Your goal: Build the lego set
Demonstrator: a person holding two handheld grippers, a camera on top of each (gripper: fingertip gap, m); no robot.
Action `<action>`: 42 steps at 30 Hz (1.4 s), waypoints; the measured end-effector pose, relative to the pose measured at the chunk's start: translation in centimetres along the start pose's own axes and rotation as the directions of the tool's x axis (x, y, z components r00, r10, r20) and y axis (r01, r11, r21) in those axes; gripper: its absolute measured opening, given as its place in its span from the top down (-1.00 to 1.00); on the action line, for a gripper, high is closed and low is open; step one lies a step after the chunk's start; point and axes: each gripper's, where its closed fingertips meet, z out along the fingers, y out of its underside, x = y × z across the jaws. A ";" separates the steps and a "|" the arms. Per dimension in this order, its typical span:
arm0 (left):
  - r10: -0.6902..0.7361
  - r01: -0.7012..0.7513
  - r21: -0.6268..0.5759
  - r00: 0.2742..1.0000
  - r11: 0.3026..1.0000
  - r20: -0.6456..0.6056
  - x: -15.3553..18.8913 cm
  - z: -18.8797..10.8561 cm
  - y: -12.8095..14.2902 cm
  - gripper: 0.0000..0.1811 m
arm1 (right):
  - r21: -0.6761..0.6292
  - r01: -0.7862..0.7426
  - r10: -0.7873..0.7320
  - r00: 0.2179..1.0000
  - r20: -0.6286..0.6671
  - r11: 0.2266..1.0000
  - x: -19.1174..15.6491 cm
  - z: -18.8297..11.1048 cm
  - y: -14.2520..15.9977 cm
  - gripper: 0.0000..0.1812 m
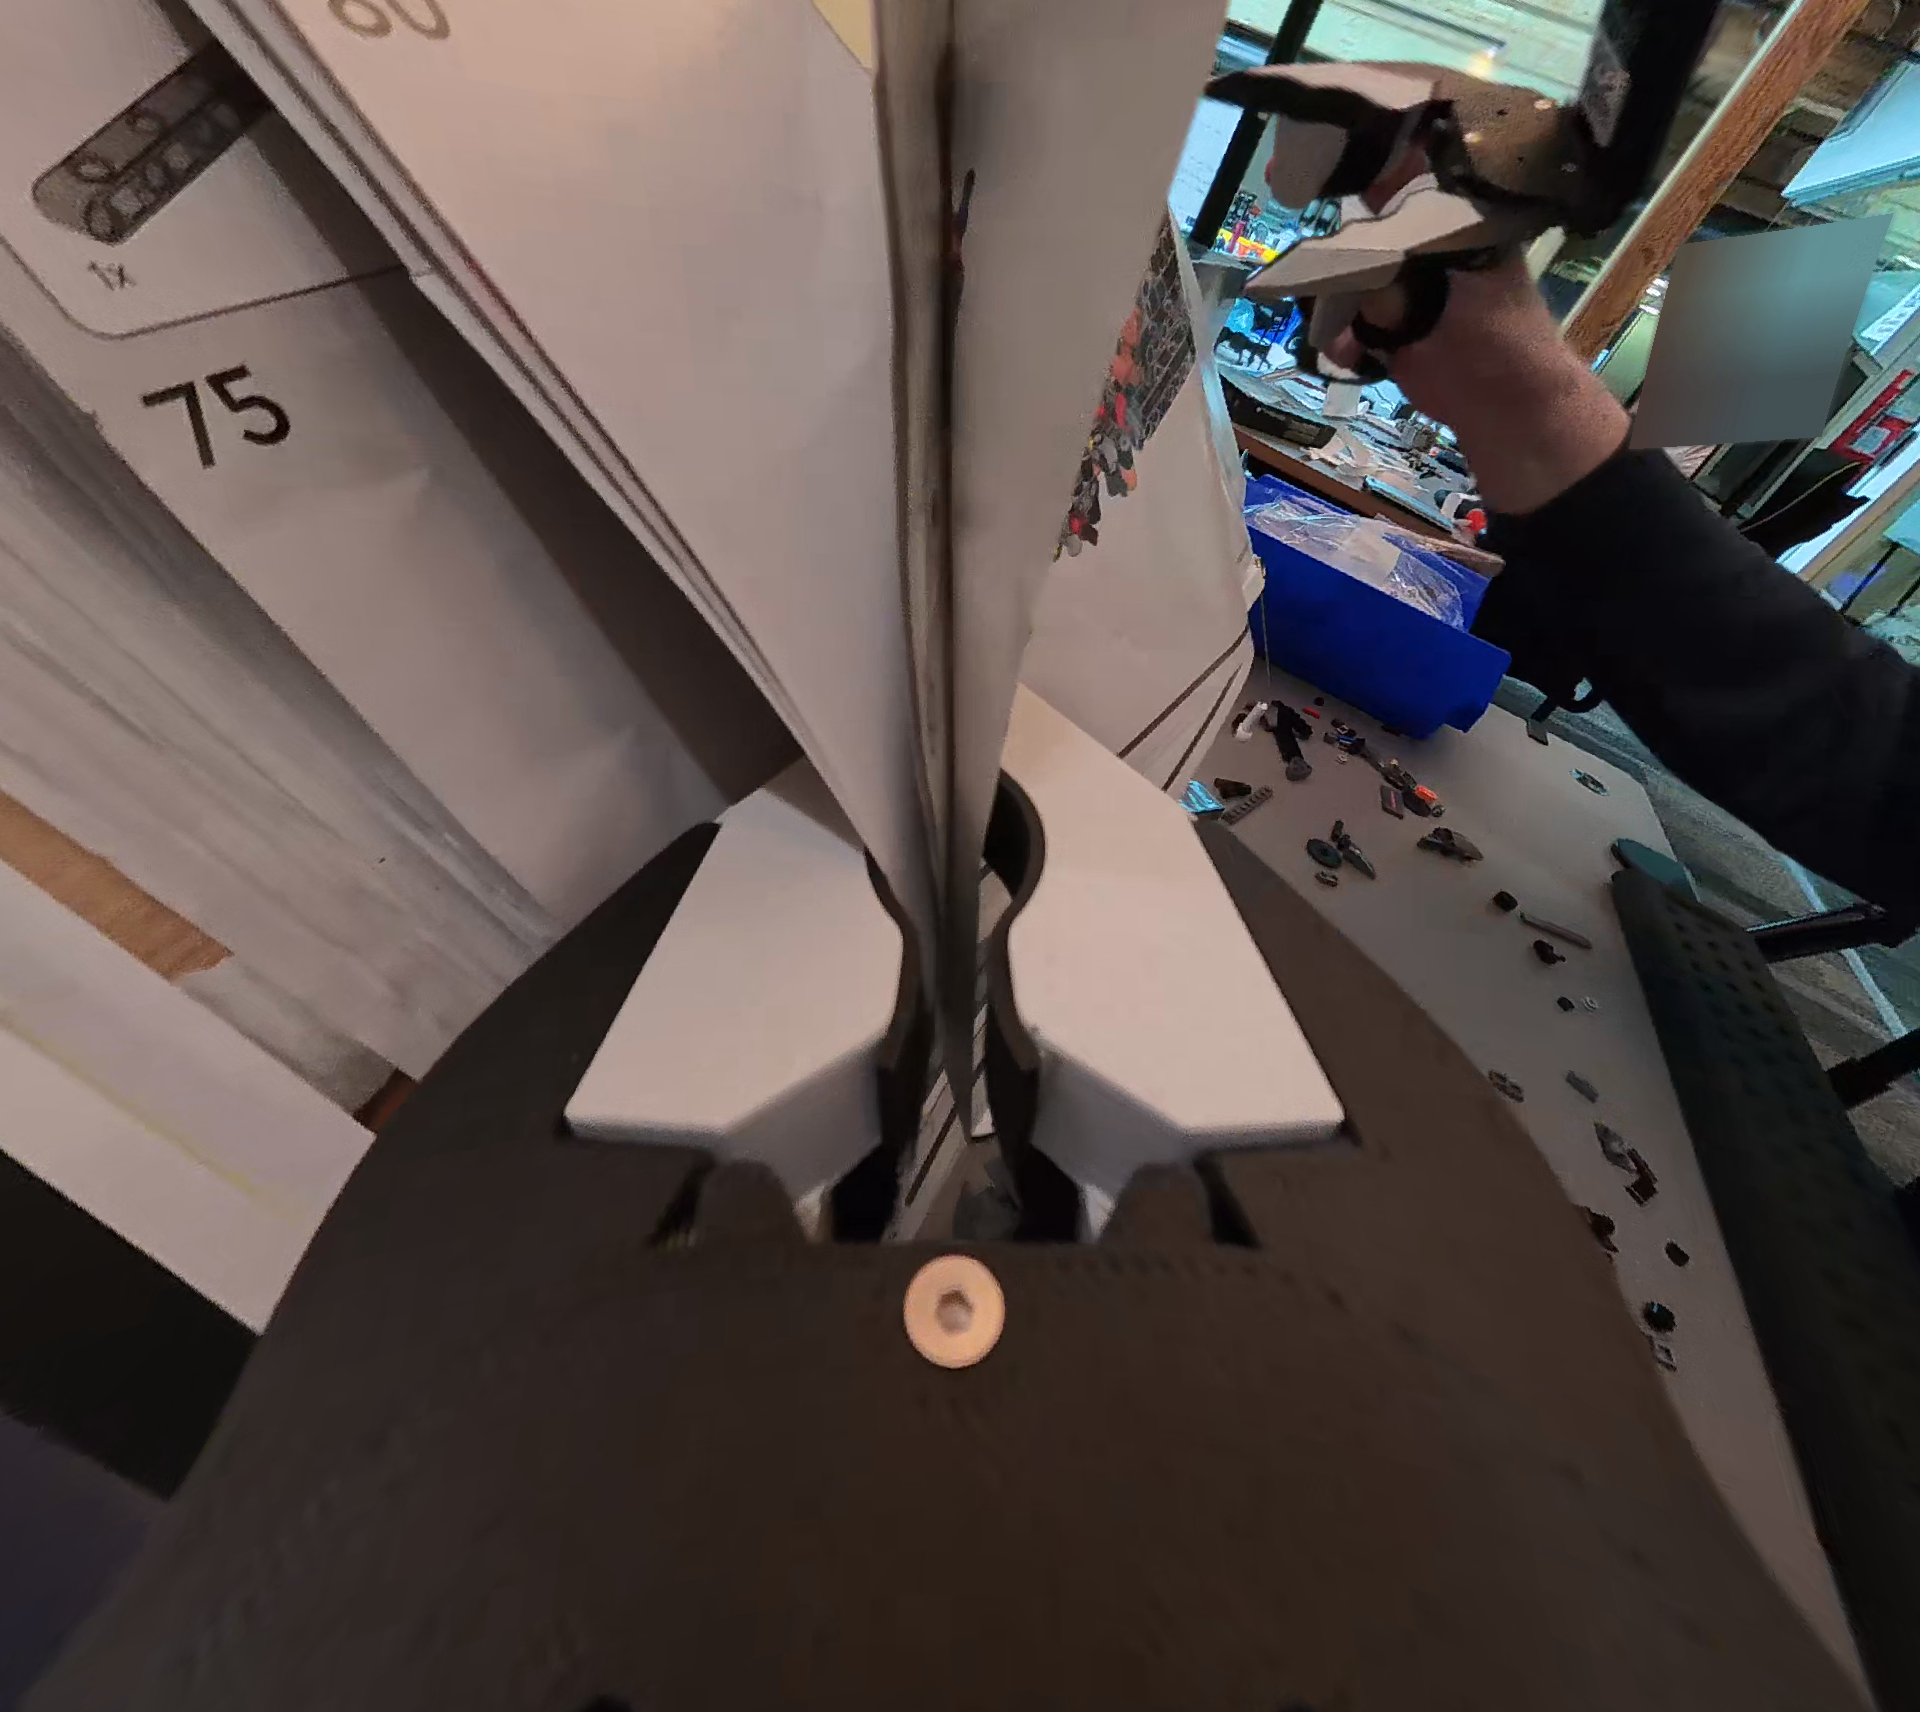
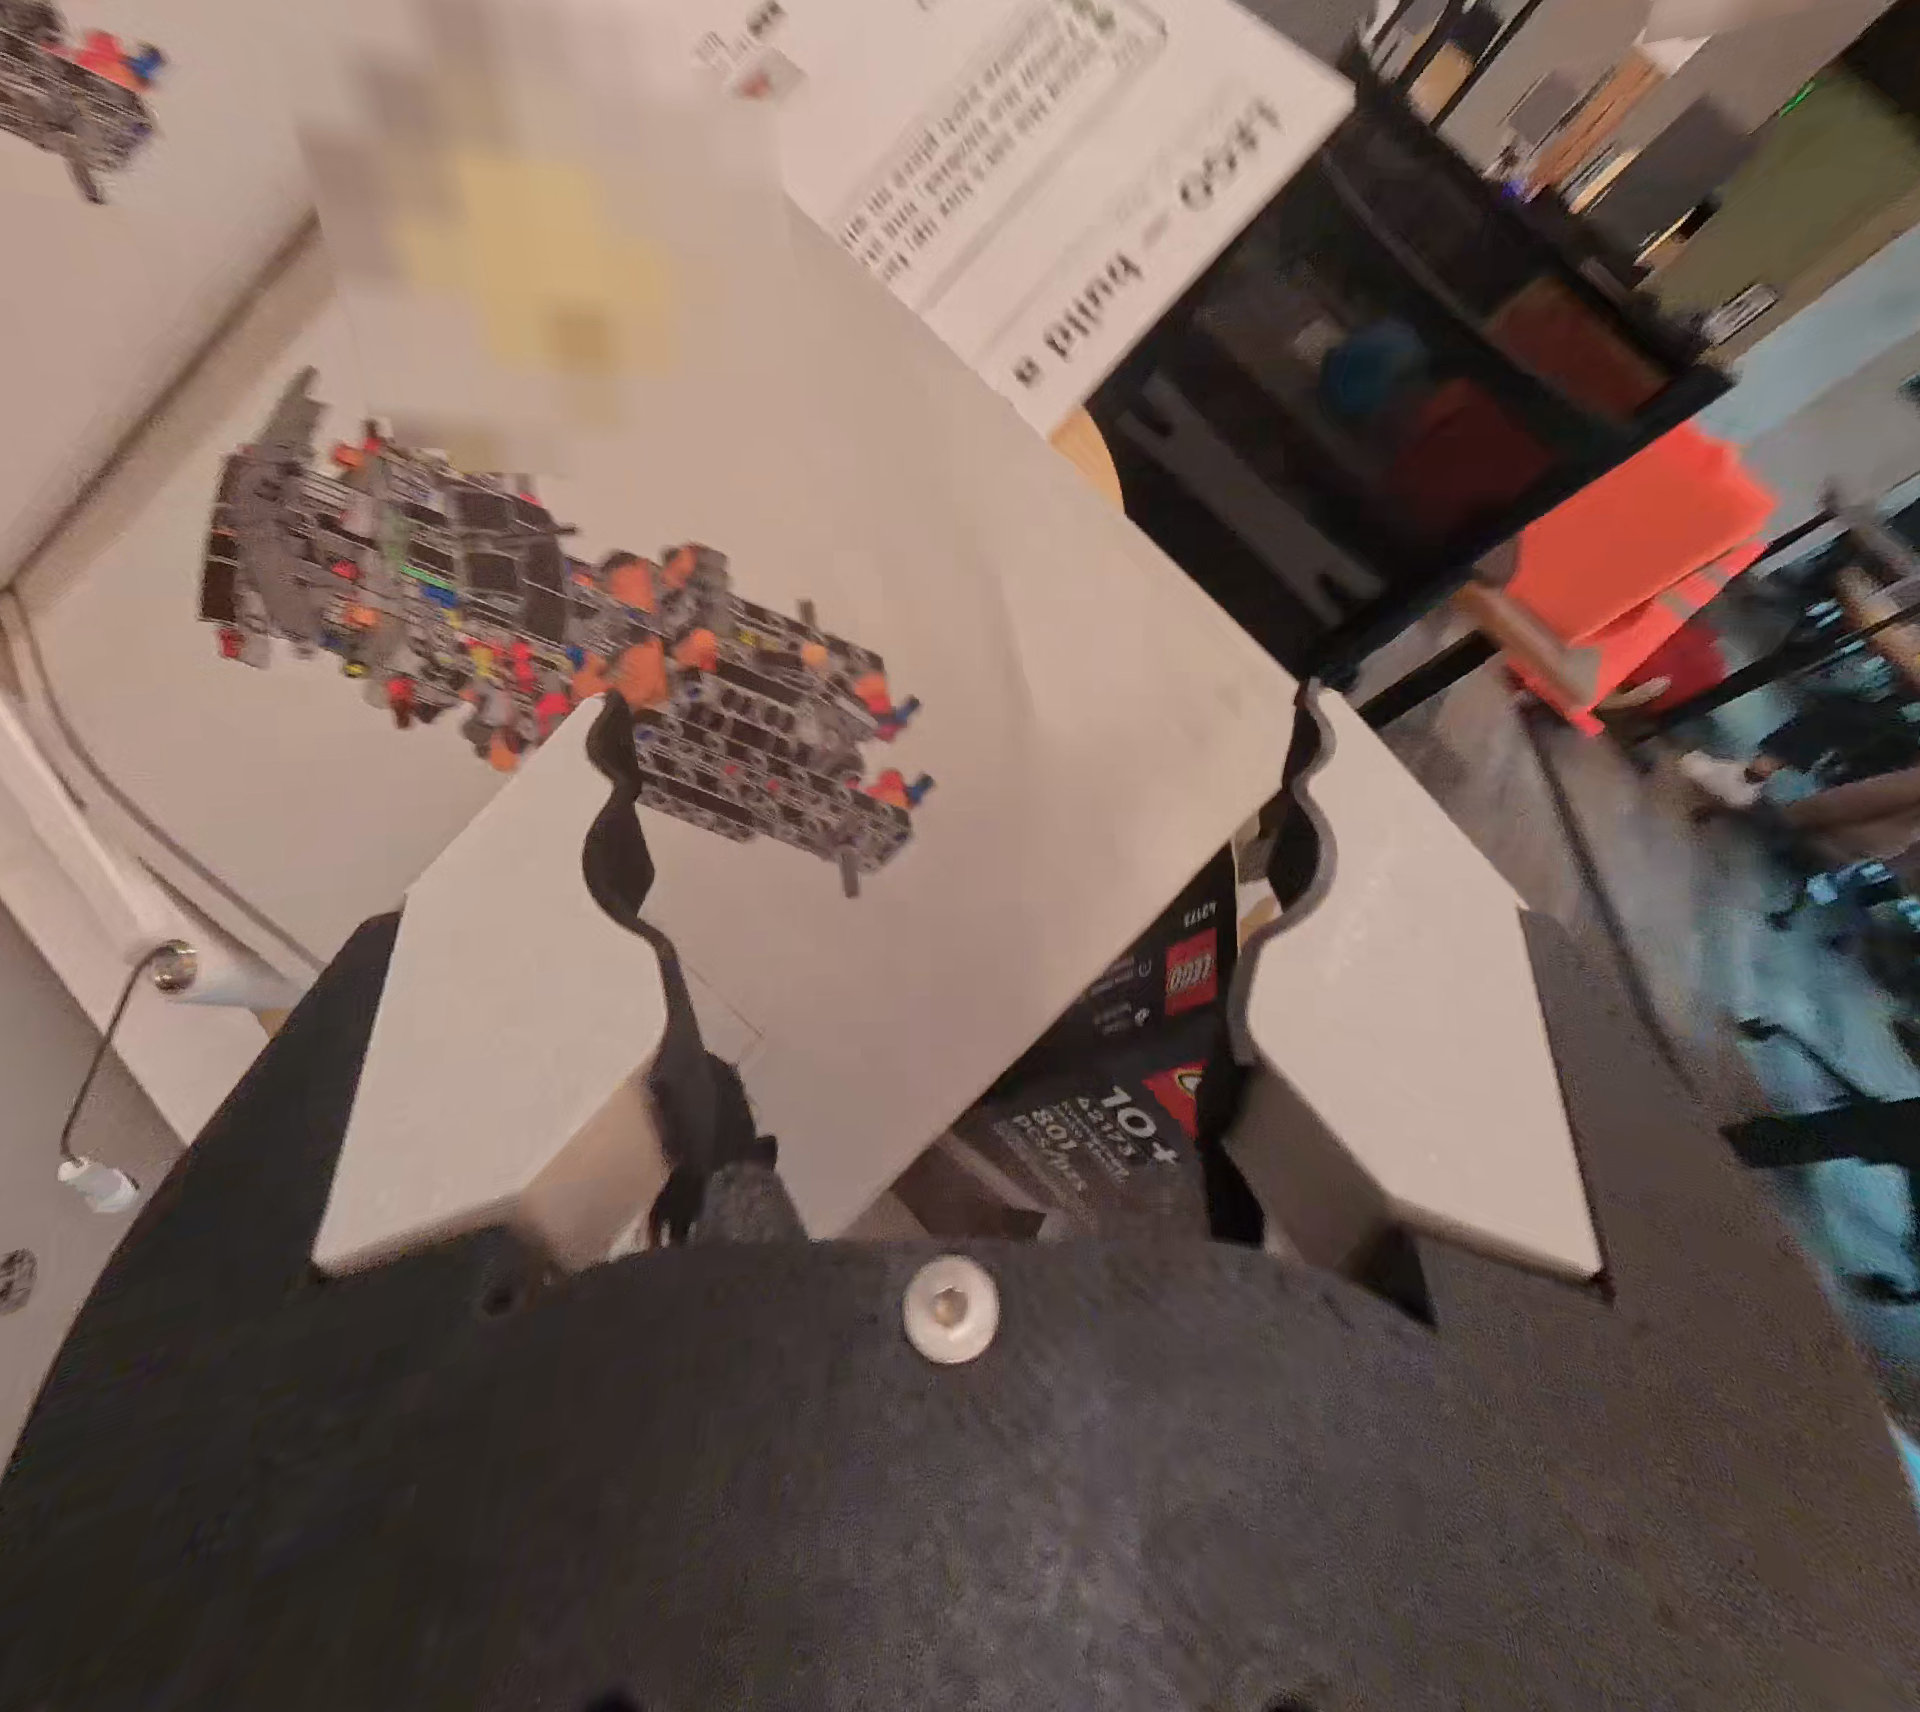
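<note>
Booklet point(image 1: 665, 374) pages stand clenched in the left gripper point(image 1: 951, 935) jaws for leafing, while the right gripper point(image 2: 951, 831) jaws gape, released, near them.

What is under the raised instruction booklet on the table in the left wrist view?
The left claw pinches the instruction booklet upright. To its right, loose lego pieces and a blue bin show on the grey table. The pages hide whatever lies directly beneath.

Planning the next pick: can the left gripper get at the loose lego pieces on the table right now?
Probably not: the left gripper is shut on the instruction booklet, so it must release it before reaching the loose lego pieces.
</note>
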 end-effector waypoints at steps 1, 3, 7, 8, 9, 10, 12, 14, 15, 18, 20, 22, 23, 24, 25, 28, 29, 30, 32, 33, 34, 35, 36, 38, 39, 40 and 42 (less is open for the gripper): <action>-0.001 0.001 0.001 1.000 1.000 0.000 0.0 0.0 0.0 1.00 | -0.019 -0.031 0.032 0.999 0.021 0.999 0.4 0.5 0.9 -0.34; 0.003 -0.003 0.004 1.000 1.000 0.000 0.0 0.0 0.0 1.00 | -0.070 -0.067 0.072 0.994 0.081 0.995 0.2 1.7 2.7 -0.26; 0.003 -0.003 0.002 1.000 1.000 0.008 0.0 -0.1 0.1 1.00 | -0.033 -0.078 0.081 0.989 0.126 0.996 -0.8 2.1 3.0 0.03; 0.002 -0.002 0.001 1.000 1.000 0.008 0.0 -0.1 0.2 1.00 | -0.024 -0.067 0.069 0.990 0.123 0.997 -1.0 1.9 2.8 0.09; 0.002 -0.002 -0.001 1.000 1.000 0.007 0.0 -0.1 0.2 1.00 | -0.023 -0.061 0.064 0.991 0.120 0.998 -1.1 1.8 2.8 0.14; 0.002 -0.002 -0.001 1.000 1.000 0.007 0.0 -0.1 0.2 1.00 | -0.025 -0.062 0.065 0.991 0.116 0.998 -1.0 1.7 2.8 0.23; 0.001 -0.001 0.001 1.000 1.000 0.008 0.0 0.0 0.1 1.00 | -0.002 -0.042 0.042 0.994 0.098 0.999 -0.8 0.8 2.2 0.68; 0.003 -0.003 0.003 1.000 1.000 0.007 0.0 0.1 0.1 1.00 | 0.011 -0.007 0.005 0.986 0.169 1.000 -2.2 -0.1 1.7 0.93; 0.002 -0.002 0.005 1.000 1.000 0.006 0.0 0.1 0.1 1.00 | -0.014 0.004 -0.001 0.979 0.204 1.000 -3.0 -0.2 1.8 0.99; 0.002 -0.002 0.009 1.000 1.000 0.005 0.1 0.0 0.1 1.00 | 0.008 -0.060 0.054 0.932 0.357 0.998 -6.1 -1.1 0.1 1.00; -0.004 0.004 0.010 1.000 1.000 0.001 0.1 0.0 0.2 1.00 | 0.064 -0.171 0.117 0.860 0.497 0.983 -8.7 -2.2 -2.5 1.00; -0.005 0.005 0.009 1.000 1.000 -0.004 0.2 0.0 0.3 1.00 | 0.132 -0.312 0.142 0.716 0.684 0.941 -12.5 -4.1 -6.4 0.79; -0.005 0.005 0.010 1.000 1.000 -0.006 0.2 0.0 0.3 1.00 | 0.144 -0.357 0.120 0.622 0.774 0.923 -14.9 -5.3 -8.3 0.61; -0.006 0.006 0.010 1.000 1.000 -0.007 0.2 0.0 0.4 1.00 | 0.161 -0.354 0.065 0.548 0.834 0.921 -17.4 -6.3 -9.5 0.52; -0.009 0.009 0.010 1.000 1.000 -0.008 0.2 -0.1 0.4 1.00 | 0.176 -0.309 -0.002 0.489 0.872 0.935 -19.7 -7.0 -9.9 0.44; -0.009 0.010 0.007 1.000 1.000 -0.008 0.4 -0.2 0.5 1.00 | 0.190 -0.254 -0.014 0.565 0.825 0.948 -19.8 -5.4 -10.1 0.31; -0.007 0.007 0.003 1.000 1.000 -0.010 0.5 -0.3 0.5 1.00 | 0.210 -0.315 0.019 0.593 0.805 0.925 -18.1 -5.3 -10.6 0.31; -0.005 0.005 0.001 1.000 1.000 -0.012 0.6 -0.4 0.6 1.00 | 0.231 -0.373 0.075 0.649 0.757 0.898 -15.5 -4.8 -10.8 0.23; 0.000 0.000 -0.007 1.000 1.000 -0.013 0.6 -0.6 0.7 1.00 | 0.237 -0.342 0.189 0.847 0.496 0.909 -8.9 -2.4 -8.5 -0.08; -0.001 0.001 -0.010 1.000 1.000 -0.014 0.5 -0.6 0.8 1.00 | 0.215 -0.286 0.197 0.912 0.361 0.934 -6.1 -1.7 -6.7 -0.14; -0.001 0.001 -0.010 1.000 1.000 -0.014 0.5 -0.6 0.8 1.00 | 0.172 -0.244 0.194 0.946 0.261 0.955 -3.9 -1.1 -4.8 -0.24; -0.002 0.002 -0.009 1.000 1.000 -0.016 0.4 -0.5 0.8 1.00 | 0.123 -0.224 0.200 0.963 0.180 0.967 -2.0 -0.5 -3.0 -0.29; -0.003 0.003 -0.007 1.000 1.000 -0.016 0.3 -0.5 0.7 1.00 | 0.082 -0.222 0.210 0.968 0.137 0.972 -0.8 -0.1 -1.5 -0.28; -0.006 0.006 0.001 1.000 1.000 -0.018 0.2 -0.3 0.7 1.00 | 0.000 -0.230 0.228 0.965 0.133 0.973 -0.3 1.2 1.0 -0.19; -0.009 0.009 0.006 1.000 1.000 -0.019 0.2 -0.2 0.6 1.00 | -0.033 -0.211 0.213 0.970 0.116 0.977 -0.3 1.7 2.1 -0.13; -0.010 0.011 0.010 1.000 1.000 -0.019 0.2 -0.2 0.6 1.00 | -0.051 -0.178 0.182 0.977 0.107 0.983 -0.5 2.1 2.7 -0.07; -0.012 0.013 0.012 1.000 1.000 -0.019 0.3 -0.1 0.7 1.00 | -0.047 -0.148 0.153 0.982 0.112 0.988 -1.2 2.3 2.8 0.05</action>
